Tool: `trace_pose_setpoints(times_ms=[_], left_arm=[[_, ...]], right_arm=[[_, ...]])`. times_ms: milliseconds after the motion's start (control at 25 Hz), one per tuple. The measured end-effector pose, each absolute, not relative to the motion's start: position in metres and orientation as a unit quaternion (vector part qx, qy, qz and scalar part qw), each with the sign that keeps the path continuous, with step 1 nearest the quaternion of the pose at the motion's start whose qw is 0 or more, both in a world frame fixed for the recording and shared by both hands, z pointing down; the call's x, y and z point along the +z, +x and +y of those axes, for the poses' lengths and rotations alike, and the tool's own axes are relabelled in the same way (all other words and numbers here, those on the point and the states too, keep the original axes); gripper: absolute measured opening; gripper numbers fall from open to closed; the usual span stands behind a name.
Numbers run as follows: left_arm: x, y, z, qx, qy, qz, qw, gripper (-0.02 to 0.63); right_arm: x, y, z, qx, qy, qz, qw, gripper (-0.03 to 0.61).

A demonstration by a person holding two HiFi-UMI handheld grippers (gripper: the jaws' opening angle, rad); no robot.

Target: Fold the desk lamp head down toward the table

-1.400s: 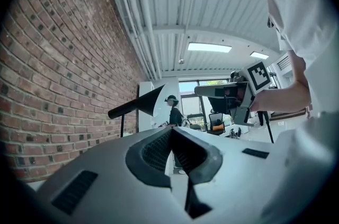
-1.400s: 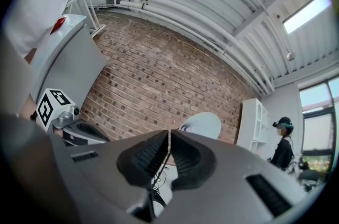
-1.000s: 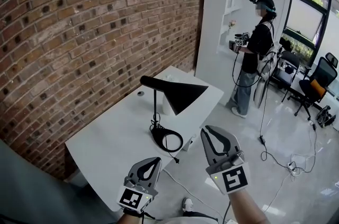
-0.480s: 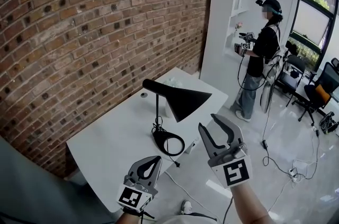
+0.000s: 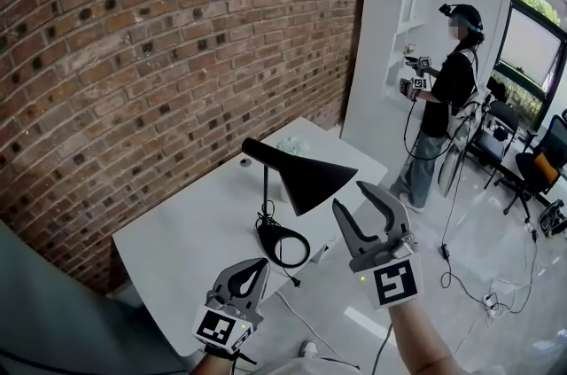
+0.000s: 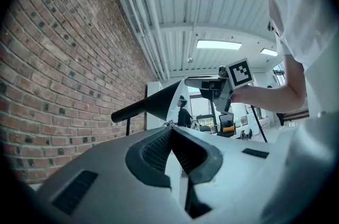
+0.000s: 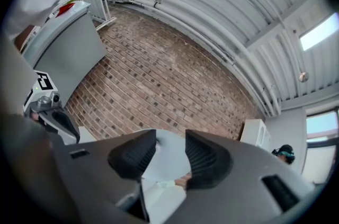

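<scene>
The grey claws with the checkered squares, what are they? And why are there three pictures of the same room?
They are grippers, pincers that a person holds, one in each hand. One picture comes from a camera on that person's head, looking down; the other two come from small cameras riding on the grippers. The left gripper is shut and empty. The right gripper is open; its jaws have just been opening, with nothing between them. On the white table stands a black desk lamp, which neither gripper touches. Another person stands farther back.
</scene>
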State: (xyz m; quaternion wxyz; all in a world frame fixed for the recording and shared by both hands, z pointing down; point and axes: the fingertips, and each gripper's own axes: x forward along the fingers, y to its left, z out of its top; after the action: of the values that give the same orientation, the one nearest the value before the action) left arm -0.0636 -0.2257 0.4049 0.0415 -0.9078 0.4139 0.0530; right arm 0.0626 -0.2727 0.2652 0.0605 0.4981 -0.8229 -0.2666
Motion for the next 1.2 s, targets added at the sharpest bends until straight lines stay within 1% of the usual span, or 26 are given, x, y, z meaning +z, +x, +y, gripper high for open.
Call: trace_pose_setpoints(times_ms=[80, 200, 480, 720, 1200], left_arm=[[0.406, -0.066, -0.230, 0.054, -0.905, 0.420, 0.038, 0.008], [0.407, -0.067, -0.233, 0.054, -0.902, 0.427, 0.035, 0.008], [0.409, -0.069, -0.240, 0.056, -0.899, 0.433, 0.032, 0.008], [0.411, -0.067, -0.243, 0.055, -0.900, 0.432, 0.025, 0.008], [0.416, -0.058, -0.243, 0.051, -0.906, 0.420, 0.021, 0.008]], right_arm=[[0.263, 0.062, -0.278, -0.276, 0.494, -0.822, 0.064, 0.168], [0.263, 0.059, -0.285, -0.291, 0.483, -0.823, 0.073, 0.190], [0.262, 0.055, -0.291, -0.313, 0.469, -0.821, 0.082, 0.190], [0.266, 0.057, -0.291, -0.299, 0.469, -0.828, 0.075, 0.190], [0.303, 0.063, -0.279, -0.266, 0.462, -0.839, 0.111, 0.191]])
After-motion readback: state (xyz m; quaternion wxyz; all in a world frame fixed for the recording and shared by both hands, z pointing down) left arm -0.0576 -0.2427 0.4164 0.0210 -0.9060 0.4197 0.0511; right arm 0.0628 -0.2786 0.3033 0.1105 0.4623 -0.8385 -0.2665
